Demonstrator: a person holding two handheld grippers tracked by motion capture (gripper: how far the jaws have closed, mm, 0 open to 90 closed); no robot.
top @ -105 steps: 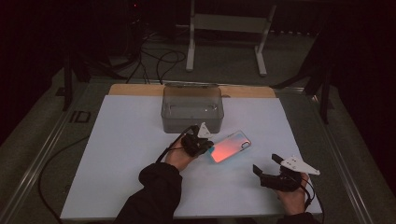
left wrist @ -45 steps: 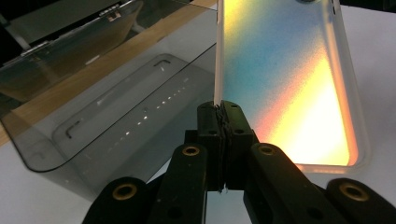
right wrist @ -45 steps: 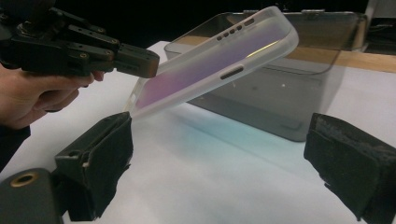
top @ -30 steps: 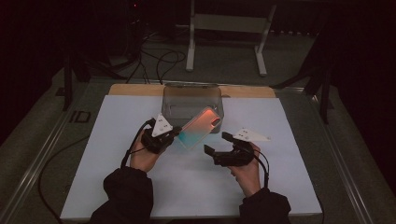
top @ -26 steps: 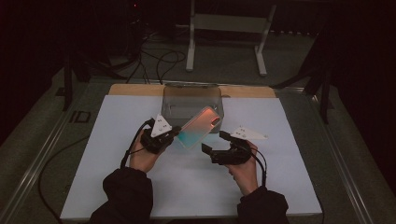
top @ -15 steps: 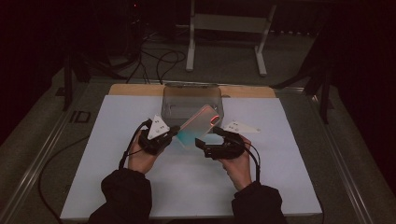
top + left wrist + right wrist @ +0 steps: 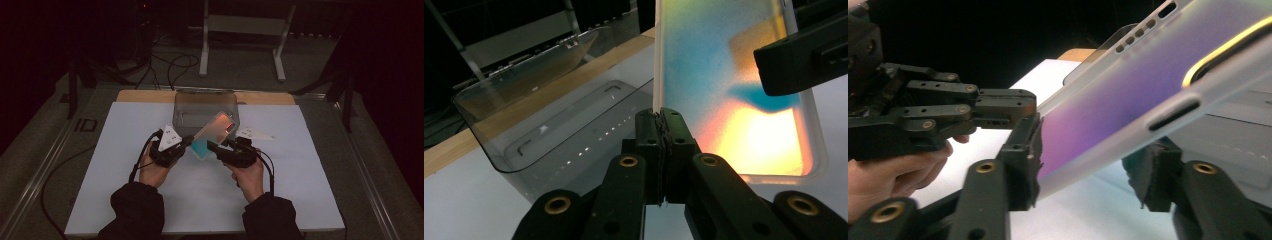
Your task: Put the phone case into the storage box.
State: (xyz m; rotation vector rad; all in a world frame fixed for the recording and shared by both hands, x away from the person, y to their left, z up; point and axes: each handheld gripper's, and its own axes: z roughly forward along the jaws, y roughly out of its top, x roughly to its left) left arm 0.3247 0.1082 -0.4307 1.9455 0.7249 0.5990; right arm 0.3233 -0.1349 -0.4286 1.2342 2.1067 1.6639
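A translucent phone case (image 7: pixel 212 135) with an orange-to-teal tint hangs tilted above the white tabletop (image 7: pixel 120 165). My left gripper (image 7: pixel 189 142) is shut on its lower edge; in the left gripper view the jaws (image 7: pixel 663 120) pinch the thin rim of the case (image 7: pixel 734 75). My right gripper (image 7: pixel 216 148) comes in from the right, and its jaws have just been closing with the case's corner (image 7: pixel 1128 85) between them. One pad (image 7: pixel 1030 150) sits at the corner, the other (image 7: pixel 1150 170) just under the side edge. The left gripper (image 7: pixel 1008 107) shows beyond.
A clear plastic box (image 7: pixel 205 107) stands just behind the case, near the table's wooden back strip (image 7: pixel 145 96). Behind the table are a metal stand (image 7: pixel 240 45) and cables on the floor. The person's hand (image 7: pixel 155 172) and sleeves enter from the bottom.
The right hand has moved left up to the case, and its jaws have narrowed around the case's corner. The left gripper has held the case in place.
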